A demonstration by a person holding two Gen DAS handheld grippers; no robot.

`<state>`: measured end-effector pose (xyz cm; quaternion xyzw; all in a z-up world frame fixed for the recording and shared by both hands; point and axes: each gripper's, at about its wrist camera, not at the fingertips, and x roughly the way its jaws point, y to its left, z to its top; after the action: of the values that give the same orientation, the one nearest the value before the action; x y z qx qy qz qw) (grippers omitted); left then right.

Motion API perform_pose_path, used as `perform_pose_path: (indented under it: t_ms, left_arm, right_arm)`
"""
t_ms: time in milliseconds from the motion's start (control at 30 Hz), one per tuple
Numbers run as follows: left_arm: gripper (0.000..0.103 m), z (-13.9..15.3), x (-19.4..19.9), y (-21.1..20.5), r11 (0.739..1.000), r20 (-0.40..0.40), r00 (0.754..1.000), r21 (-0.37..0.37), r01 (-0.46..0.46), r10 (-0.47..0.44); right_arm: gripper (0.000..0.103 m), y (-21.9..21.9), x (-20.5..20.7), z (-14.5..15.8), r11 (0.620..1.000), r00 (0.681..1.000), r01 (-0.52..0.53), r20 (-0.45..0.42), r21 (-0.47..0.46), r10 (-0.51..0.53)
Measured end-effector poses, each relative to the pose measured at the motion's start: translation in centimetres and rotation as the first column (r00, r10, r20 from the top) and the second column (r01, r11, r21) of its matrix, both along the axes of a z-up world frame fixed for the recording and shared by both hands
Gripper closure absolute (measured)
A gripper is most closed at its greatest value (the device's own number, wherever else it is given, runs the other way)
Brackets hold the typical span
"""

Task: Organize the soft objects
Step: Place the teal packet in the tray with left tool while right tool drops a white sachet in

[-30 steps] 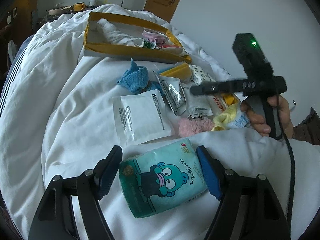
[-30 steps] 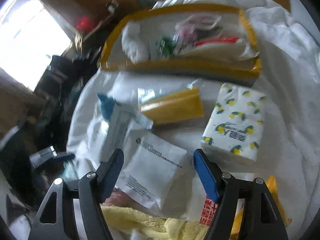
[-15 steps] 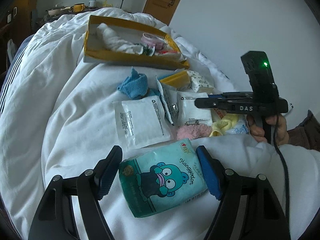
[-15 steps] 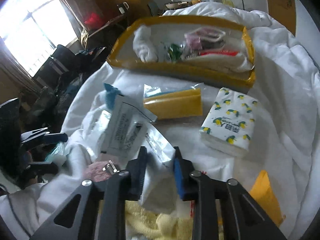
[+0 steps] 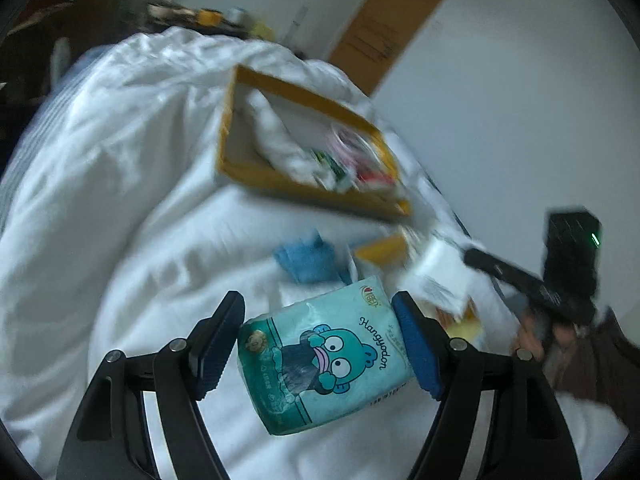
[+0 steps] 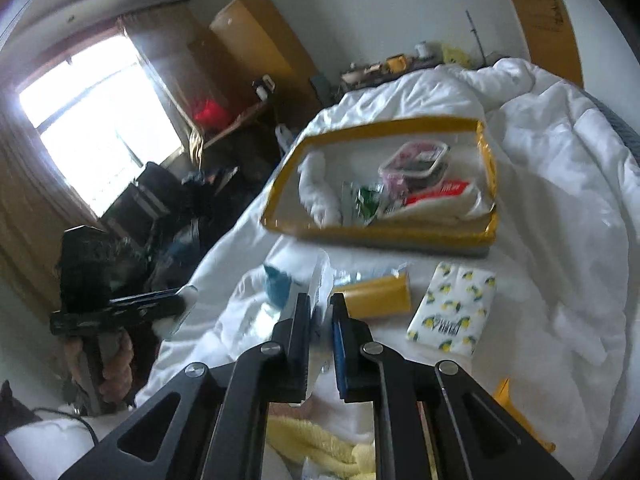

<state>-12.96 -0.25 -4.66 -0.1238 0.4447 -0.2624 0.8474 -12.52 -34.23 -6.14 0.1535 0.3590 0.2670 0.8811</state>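
Observation:
My left gripper (image 5: 320, 344) is shut on a teal cartoon tissue pack (image 5: 324, 360) and holds it lifted above the white duvet (image 5: 120, 200). My right gripper (image 6: 320, 312) is shut on a white sachet (image 6: 320, 280), lifted off the bed; the sachet also shows in the left wrist view (image 5: 440, 276). The yellow-rimmed box (image 6: 380, 236) lies ahead with soft items inside; it also shows in the left wrist view (image 5: 304, 192). The picture is motion-blurred.
On the duvet lie a blue cloth (image 5: 308, 260), a yellow packet (image 6: 376, 296), a lemon-print tissue pack (image 6: 452, 312) and a yellow towel (image 6: 320, 448). A window and dark furniture stand to the left of the bed.
Both grippers have risen. The left lifted the teal pack off the bed towards the box. The right, shut on the white sachet half a second ago, raised it.

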Motion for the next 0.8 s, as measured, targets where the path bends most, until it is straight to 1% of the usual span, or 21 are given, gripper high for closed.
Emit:
perform_pose_path:
  t_ms: [33,133,300,400,433,500,567,633,700,767,800]
  left_arm:
    - [0.028,0.2,0.5,-0.1,1.0,0.003,1.0,0.006,-0.013,0.013]
    - [0.028,1.0,2.4,-1.4,1.0,-0.013,1.0,0.016,0.001,0.0]
    - [0.028,2.8,5.3,-4.2,0.998,-0.001,1.0,0.055,0.011,-0.011]
    - [0.028,3.6,7.6,-5.7,0.997,0.012,1.0,0.074,-0.014,0.013]
    - [0.028,3.8,8.4,-6.2,0.997,0.021,1.0,0.077,-0.022,0.02]
    - [0.028,4.4,9.8,-6.8,0.994,0.069,0.996,0.088,-0.058,0.052]
    - [0.028,4.7,11.4,-7.7,0.991,0.09,0.994,0.111,-0.07,0.06]
    - [0.028,4.8,12.7,-8.3,0.99,0.093,0.994,0.123,-0.07,0.059]
    - [0.028,4.6,14.3,-8.8,0.989,0.086,0.994,0.128,-0.078,0.067]
    - [0.028,4.1,15.8,-9.0,0.989,0.067,0.995,0.119,-0.085,0.077]
    - [0.028,3.8,16.3,-9.0,0.989,0.063,0.994,0.112,-0.098,0.091]
  right_arm:
    - [0.093,-0.3,0.2,0.2,1.0,1.0,0.014,0.007,0.016,-0.014]
    - [0.093,-1.6,0.8,0.3,0.997,0.998,0.063,0.013,0.054,-0.064]
    - [0.093,-3.8,3.0,0.2,0.987,0.993,0.113,-0.032,0.112,-0.11]
    - [0.093,-4.3,4.7,0.8,0.984,0.987,0.158,-0.03,0.077,-0.156]
    - [0.093,-4.5,5.5,0.9,0.982,0.985,0.17,-0.038,0.081,-0.167]
    - [0.093,-4.7,6.9,1.4,0.979,0.982,0.187,-0.039,0.083,-0.184]
    - [0.093,-4.7,8.1,1.9,0.977,0.98,0.2,-0.026,0.074,-0.198]
    - [0.092,-4.5,10.0,2.1,0.977,0.98,0.197,-0.037,0.083,-0.194]
    - [0.093,-4.0,11.8,1.8,0.979,0.984,0.171,-0.067,0.108,-0.164]
    - [0.093,-3.3,13.2,1.7,0.98,0.982,0.181,-0.071,0.089,-0.175]
    - [0.093,-3.1,13.9,1.6,0.979,0.982,0.181,-0.071,0.094,-0.174]
